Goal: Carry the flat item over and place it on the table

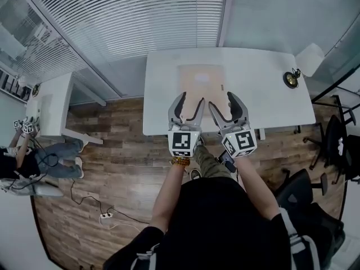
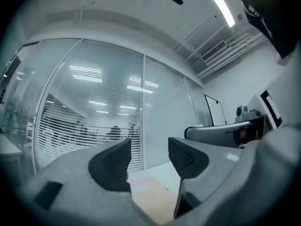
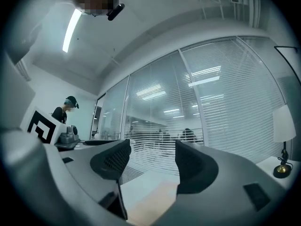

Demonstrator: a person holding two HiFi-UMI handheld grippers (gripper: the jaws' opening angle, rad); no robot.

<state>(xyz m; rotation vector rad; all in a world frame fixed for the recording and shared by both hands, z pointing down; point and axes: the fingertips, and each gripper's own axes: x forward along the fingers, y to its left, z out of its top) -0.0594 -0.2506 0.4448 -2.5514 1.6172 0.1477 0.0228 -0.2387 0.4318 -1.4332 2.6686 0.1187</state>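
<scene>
We see the flat item (image 1: 201, 79) (a thin, light-brown board) lying on the white tabletop (image 1: 264, 94). Our left hand-held gripper (image 1: 192, 98) and right hand-held gripper (image 1: 221, 99) are spread wide, holding nothing

Even, cool indoor light from a ceiling strip lamp (image 3: 70, 29); fisheye bending and dark vignette at edges.

The white surface (image 1: 264, 103) spans the upper middle of the frame. A flat tan board (image 1: 201, 79) lies at its centre, and a brass-based lamp (image 1: 291, 79) stands near its right end.
</scene>
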